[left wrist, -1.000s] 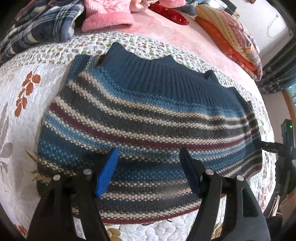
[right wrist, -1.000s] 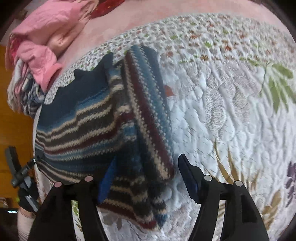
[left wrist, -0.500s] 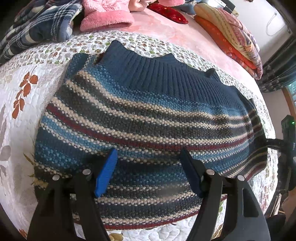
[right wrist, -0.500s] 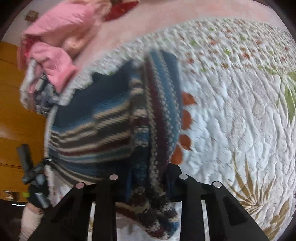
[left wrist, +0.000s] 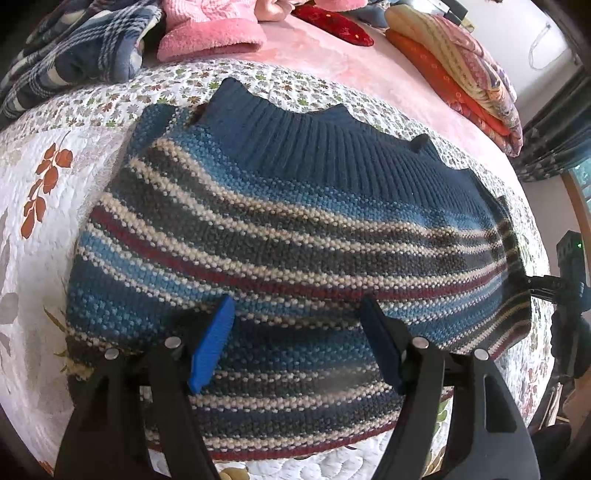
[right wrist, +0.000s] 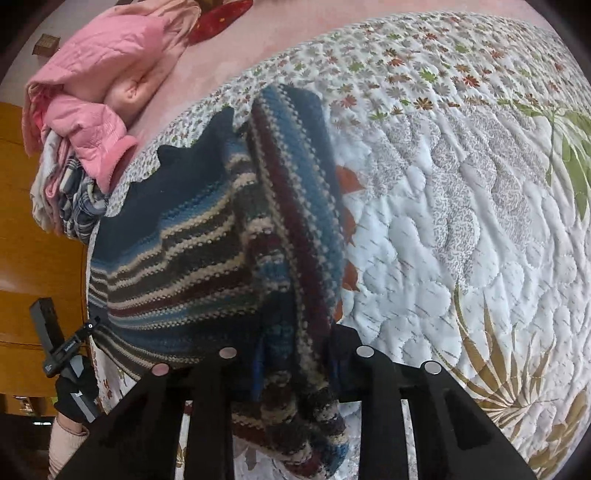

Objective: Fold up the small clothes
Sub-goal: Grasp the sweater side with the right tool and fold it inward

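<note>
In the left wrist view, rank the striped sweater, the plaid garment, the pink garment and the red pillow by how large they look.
1. striped sweater, far the largest, though nearest the camera.
2. plaid garment, cut off by the frame edge.
3. pink garment, also cut off, so its order with the plaid garment is unsure.
4. red pillow, smallest.

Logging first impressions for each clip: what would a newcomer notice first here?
A striped sweater spread on a floral quilt fills the left wrist view. The right gripper is shut on its folded sleeve; the left gripper hovers open over the hem. Pink clothes lie piled behind.
</note>
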### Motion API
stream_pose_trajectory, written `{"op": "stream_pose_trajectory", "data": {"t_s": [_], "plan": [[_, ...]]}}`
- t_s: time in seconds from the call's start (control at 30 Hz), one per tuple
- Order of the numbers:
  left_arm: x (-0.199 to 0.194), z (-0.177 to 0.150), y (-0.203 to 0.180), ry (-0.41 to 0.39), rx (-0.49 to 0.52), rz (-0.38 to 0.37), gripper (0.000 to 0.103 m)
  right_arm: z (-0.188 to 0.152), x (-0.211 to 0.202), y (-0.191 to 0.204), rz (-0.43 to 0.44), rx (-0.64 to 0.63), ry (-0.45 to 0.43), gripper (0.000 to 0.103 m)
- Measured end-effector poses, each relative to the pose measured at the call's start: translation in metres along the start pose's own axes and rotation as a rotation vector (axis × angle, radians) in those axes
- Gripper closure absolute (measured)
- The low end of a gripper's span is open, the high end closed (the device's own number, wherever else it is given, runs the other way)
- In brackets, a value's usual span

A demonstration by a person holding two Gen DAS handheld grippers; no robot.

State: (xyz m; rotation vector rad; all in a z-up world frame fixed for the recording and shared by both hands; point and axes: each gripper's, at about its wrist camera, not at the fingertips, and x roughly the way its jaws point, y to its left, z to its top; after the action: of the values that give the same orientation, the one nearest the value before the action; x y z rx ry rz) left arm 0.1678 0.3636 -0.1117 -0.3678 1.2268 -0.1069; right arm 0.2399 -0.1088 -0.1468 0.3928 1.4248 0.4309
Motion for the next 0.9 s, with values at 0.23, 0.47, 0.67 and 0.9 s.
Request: {"op": "stream_pose_trajectory", "data": {"t_s": [0.23, 0.47, 0.67, 0.9], "plan": [[-0.001, 0.002, 0.000, 0.005, -0.015, -0.008, 0.032, -0.001, -0.006, 0.016, 0.003, 0.024, -0.021, 0.078], [-0.006, 0.007, 0.007, 0.009, -0.060, -0.048, 0.032, -0.002, -0.041, 0.100, 0.103, -0.102, -0.078, 0.079], [-0.023, 0.017, 0.012, -0.028, -0.092, -0.087, 0.033, -0.004, -0.027, 0.181, 0.071, -0.264, -0.023, 0.079], [-0.039, 0.027, 0.015, -0.075, -0.121, -0.122, 0.033, -0.013, 0.017, 0.239, -0.055, -0.396, 0.059, 0.079]]}}
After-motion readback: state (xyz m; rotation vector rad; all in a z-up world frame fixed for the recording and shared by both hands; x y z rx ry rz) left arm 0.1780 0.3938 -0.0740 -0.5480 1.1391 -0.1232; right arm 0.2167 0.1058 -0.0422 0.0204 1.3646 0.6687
